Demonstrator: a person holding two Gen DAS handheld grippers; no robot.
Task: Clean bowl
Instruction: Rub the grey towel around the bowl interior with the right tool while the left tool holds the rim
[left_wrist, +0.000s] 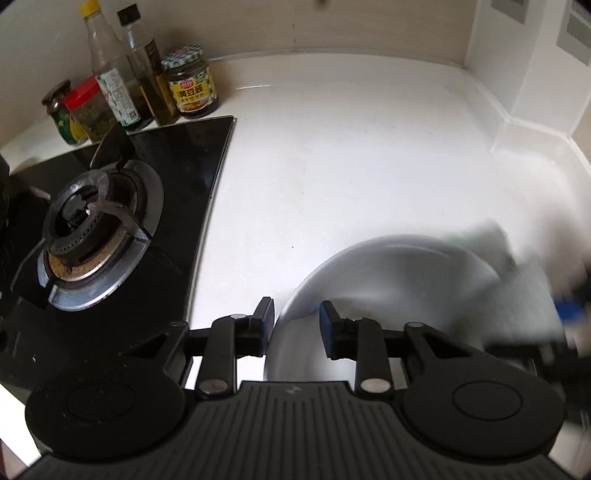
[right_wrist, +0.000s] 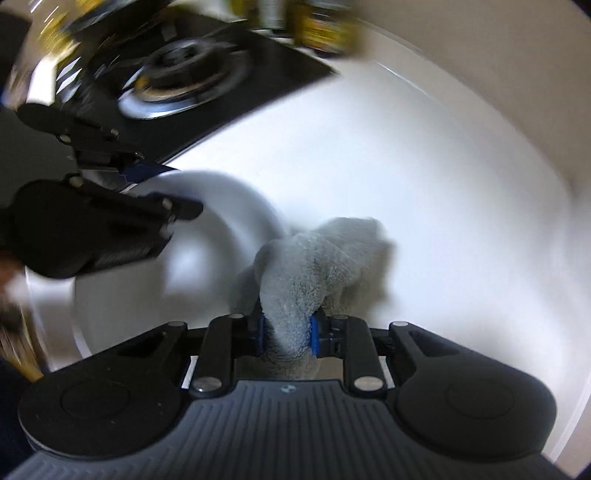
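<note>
A white bowl (left_wrist: 388, 280) stands on the white counter (left_wrist: 351, 166), low and right in the left wrist view. My left gripper (left_wrist: 295, 321) is open and straddles the bowl's near rim, one finger outside and the other inside. In the right wrist view my right gripper (right_wrist: 286, 332) is shut on a grey fluffy cloth (right_wrist: 317, 266), which hangs over the right side of the bowl (right_wrist: 207, 266). The left gripper (right_wrist: 166, 190) shows there at the bowl's far left rim. The cloth (left_wrist: 491, 236) and right gripper (left_wrist: 569, 314) are only a blur at the bowl's right edge in the left wrist view.
A black gas stove (left_wrist: 99, 221) with one burner lies left of the bowl. Several bottles and jars (left_wrist: 147, 85) stand behind it against the wall. The counter ends at a tiled wall corner (left_wrist: 517, 122) on the right, with wall sockets (left_wrist: 572, 37) above.
</note>
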